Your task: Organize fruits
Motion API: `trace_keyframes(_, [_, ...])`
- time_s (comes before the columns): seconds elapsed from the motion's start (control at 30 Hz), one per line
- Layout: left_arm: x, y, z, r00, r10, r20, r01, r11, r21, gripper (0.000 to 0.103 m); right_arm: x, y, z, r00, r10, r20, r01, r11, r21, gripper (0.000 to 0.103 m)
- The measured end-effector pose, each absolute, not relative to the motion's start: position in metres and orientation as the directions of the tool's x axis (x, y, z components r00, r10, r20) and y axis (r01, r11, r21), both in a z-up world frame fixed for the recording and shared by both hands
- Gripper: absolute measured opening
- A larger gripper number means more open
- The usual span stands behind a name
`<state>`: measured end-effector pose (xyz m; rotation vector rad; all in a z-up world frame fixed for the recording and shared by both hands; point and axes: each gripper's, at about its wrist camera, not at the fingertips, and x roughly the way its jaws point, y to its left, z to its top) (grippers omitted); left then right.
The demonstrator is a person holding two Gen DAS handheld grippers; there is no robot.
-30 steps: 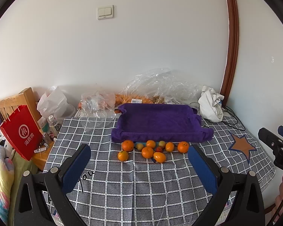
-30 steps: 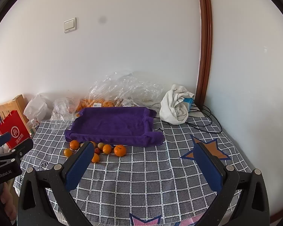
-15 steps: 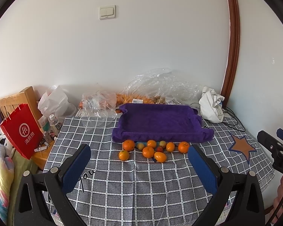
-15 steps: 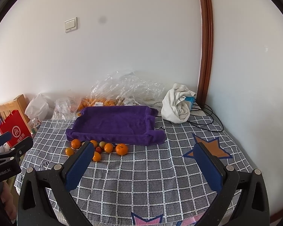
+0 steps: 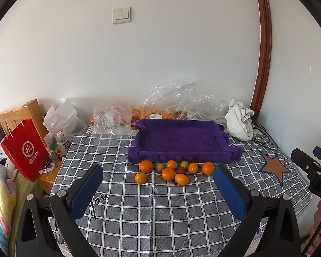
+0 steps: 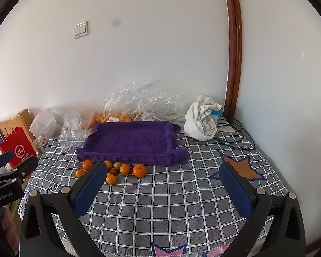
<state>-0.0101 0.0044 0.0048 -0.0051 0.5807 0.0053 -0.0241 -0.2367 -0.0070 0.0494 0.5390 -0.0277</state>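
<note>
- Left wrist view: my left gripper (image 5: 158,184) hangs wide open over the checked tablecloth (image 5: 160,209), holding nothing.
- Right wrist view: my right gripper (image 6: 163,181) is spread just as wide, also empty.
- Beyond the fingers, a cluster of oranges (image 5: 168,174) and smaller fruits lies on the cloth, just in front of the purple towel tray (image 5: 179,139).
- Behind the tray sit crumpled plastic bags (image 5: 182,100) and a white cloth bundle (image 5: 239,122) against the wall.
</note>
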Motion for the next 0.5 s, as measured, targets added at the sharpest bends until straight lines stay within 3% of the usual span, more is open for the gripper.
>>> trace_keyframes(0.5, [-0.005,0.0135,0.0067,0.83,-0.001,-0.558,-0.011,1.0,-0.019,0.103,-0.019,-0.2269,-0.0055,0.857,-0.006,-0.515,0.021,1.0,0.023,0.103])
